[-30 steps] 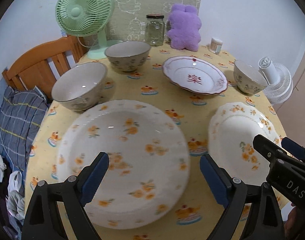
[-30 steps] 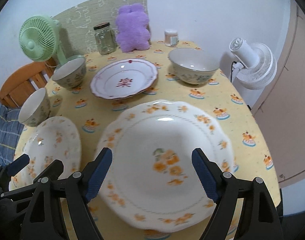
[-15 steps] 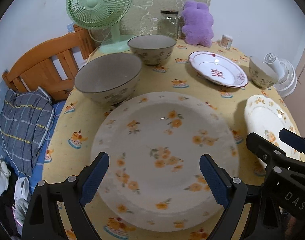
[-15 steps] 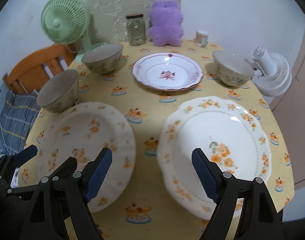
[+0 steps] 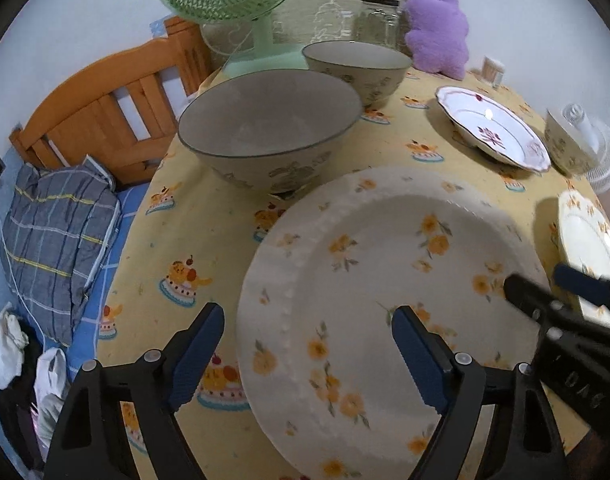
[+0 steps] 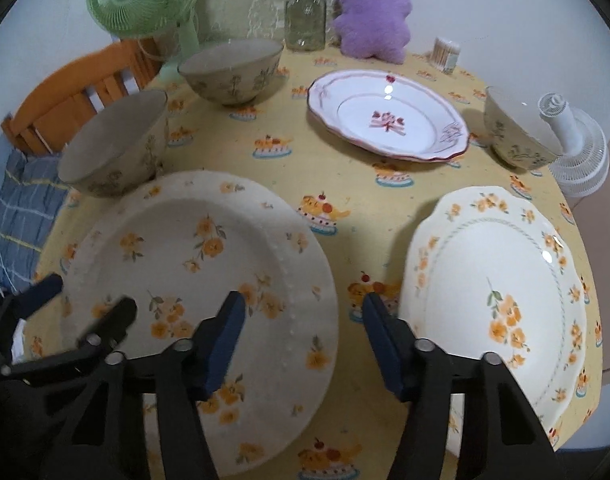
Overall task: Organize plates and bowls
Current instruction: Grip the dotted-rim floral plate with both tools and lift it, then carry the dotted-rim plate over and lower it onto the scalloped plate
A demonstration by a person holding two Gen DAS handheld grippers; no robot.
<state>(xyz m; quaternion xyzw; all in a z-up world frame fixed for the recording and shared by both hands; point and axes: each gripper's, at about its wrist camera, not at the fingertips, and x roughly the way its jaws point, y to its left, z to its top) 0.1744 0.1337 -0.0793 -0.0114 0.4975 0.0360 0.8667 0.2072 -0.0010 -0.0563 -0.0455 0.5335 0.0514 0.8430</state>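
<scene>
Both tools hang empty with fingers spread: the left hand-held gripper (image 5: pixel 307 354) straddles the near-left rim of the beaded floral plate (image 5: pixel 385 300) lying on the desk (image 5: pixel 193 240), while the right hand-held gripper (image 6: pixel 301 340) sits over the gap between that plate and the scalloped floral plate (image 6: pixel 501 280) to its right. The step looks like the approach to a first pickup; next the left one likely needs to settle onto the rim and close, minding the large bowl (image 5: pixel 271 128) just beyond

Three plates (image 6: pixel 201 264), three bowls (image 6: pixel 117 152) spread flat, unstacked, on table.
</scene>
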